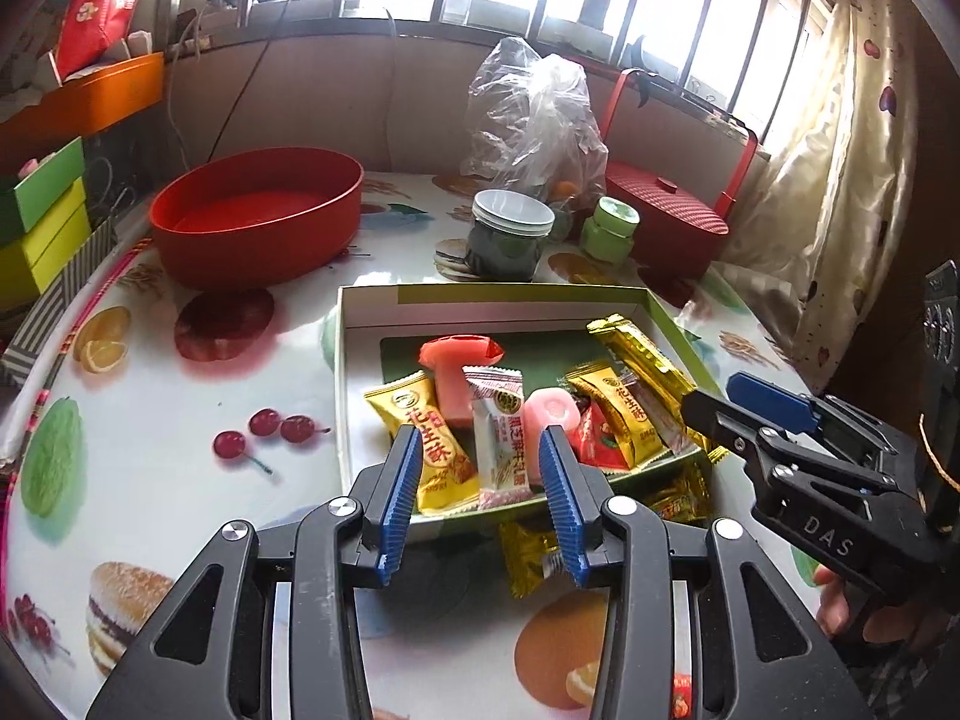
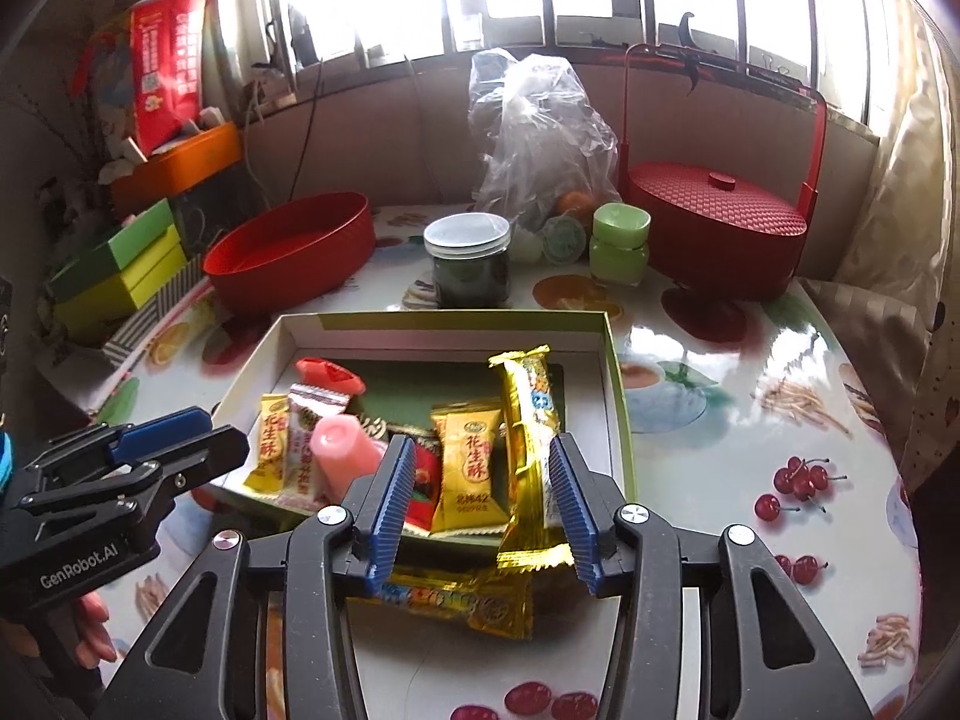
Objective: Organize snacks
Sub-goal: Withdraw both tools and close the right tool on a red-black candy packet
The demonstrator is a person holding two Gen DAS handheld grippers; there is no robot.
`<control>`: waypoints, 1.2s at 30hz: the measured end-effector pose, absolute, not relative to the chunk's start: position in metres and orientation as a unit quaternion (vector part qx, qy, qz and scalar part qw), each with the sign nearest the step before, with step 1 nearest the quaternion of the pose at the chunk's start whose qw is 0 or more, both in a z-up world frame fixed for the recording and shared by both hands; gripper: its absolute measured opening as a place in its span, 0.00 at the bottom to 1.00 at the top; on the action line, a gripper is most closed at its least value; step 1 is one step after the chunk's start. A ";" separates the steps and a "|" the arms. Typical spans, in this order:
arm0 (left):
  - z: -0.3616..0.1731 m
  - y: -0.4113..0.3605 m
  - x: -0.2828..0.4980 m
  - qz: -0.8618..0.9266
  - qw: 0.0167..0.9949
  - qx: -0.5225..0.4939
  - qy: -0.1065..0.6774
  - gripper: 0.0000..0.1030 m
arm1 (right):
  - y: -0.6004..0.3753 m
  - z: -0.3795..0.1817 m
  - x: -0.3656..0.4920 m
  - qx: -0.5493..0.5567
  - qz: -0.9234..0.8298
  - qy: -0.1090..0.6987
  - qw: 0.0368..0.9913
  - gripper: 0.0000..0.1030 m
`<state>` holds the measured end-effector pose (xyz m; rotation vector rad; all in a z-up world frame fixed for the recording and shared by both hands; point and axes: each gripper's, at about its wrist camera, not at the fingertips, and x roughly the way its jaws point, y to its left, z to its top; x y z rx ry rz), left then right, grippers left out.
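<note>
A shallow green box [image 1: 480, 306] [image 2: 444, 324] with white inner walls holds several wrapped snacks: yellow packets [image 1: 432, 438], a white packet [image 1: 498, 438], pink jellies [image 2: 345, 450] and a red one. My left gripper [image 1: 479, 438] hovers open over the box's near edge, its pads apart from the packets below. My right gripper [image 2: 480, 441] [image 1: 708, 402] is open too. A long gold bar [image 2: 531, 450] leans over the box's near rim between its jaws, close to the right pad. More gold packets [image 2: 456, 600] [image 1: 528, 558] lie on the table outside the box. The left gripper [image 2: 222, 429] shows at left.
Behind the box stand a red round bowl [image 1: 258, 216], a white-lidded jar [image 1: 510, 234], a small green jar [image 1: 609, 228], a clear plastic bag [image 1: 534, 114] and a red lidded basket [image 1: 666, 210]. Stacked green and yellow boxes [image 1: 42, 222] sit at left, a curtain at right.
</note>
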<state>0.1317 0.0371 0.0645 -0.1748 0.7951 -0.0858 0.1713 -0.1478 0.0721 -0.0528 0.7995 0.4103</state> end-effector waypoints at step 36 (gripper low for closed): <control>0.045 0.041 0.076 -0.046 0.908 -0.097 0.405 0.40 | -0.150 0.035 0.056 -0.105 0.384 0.448 0.800 0.44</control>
